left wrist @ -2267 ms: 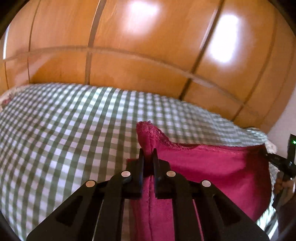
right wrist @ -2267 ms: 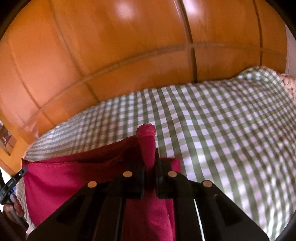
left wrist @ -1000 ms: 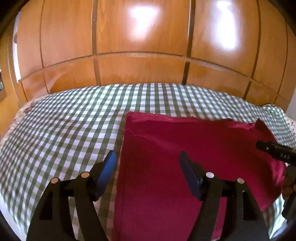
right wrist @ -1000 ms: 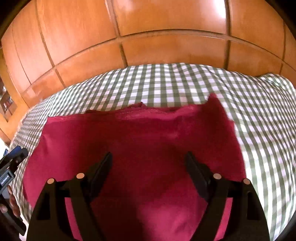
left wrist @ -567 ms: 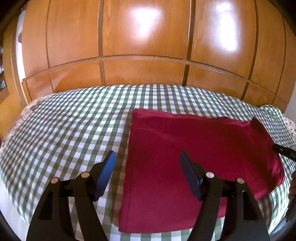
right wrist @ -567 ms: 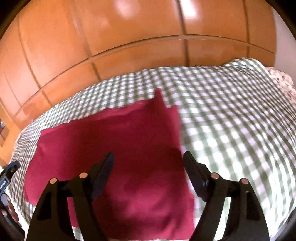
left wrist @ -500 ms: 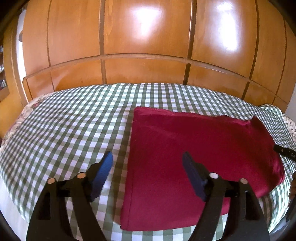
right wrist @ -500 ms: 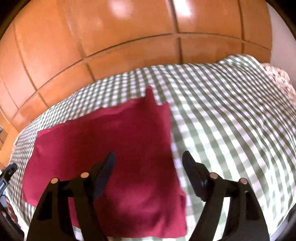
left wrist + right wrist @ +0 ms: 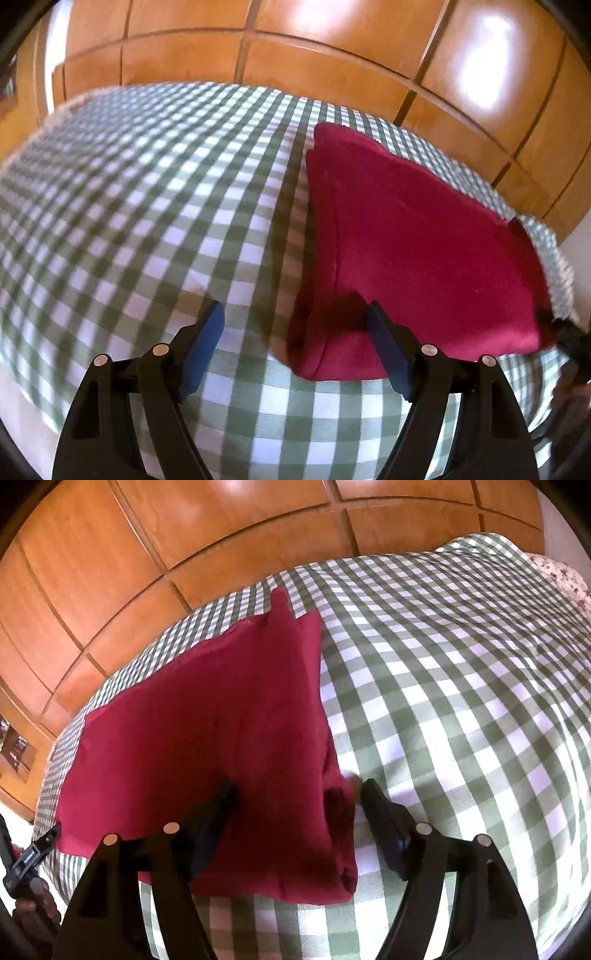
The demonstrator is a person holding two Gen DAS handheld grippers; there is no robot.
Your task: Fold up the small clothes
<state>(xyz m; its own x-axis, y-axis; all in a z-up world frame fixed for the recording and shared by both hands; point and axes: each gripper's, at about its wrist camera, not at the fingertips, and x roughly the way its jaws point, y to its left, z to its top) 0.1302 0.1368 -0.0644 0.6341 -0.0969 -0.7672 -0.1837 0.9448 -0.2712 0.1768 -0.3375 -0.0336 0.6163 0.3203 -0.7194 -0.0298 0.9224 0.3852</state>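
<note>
Red folded cloth lies flat on checked sheet; its near corners sit between left gripper and right gripper jaws, both spread, closing, nothing pinched

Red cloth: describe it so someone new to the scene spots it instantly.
Find the bed with the green-and-white checked cover in front of the wooden panelled wall. Near its front edge lies the red cloth, folded flat into a rough rectangle. It is the only plain, solid-coloured thing on the checks.
</note>
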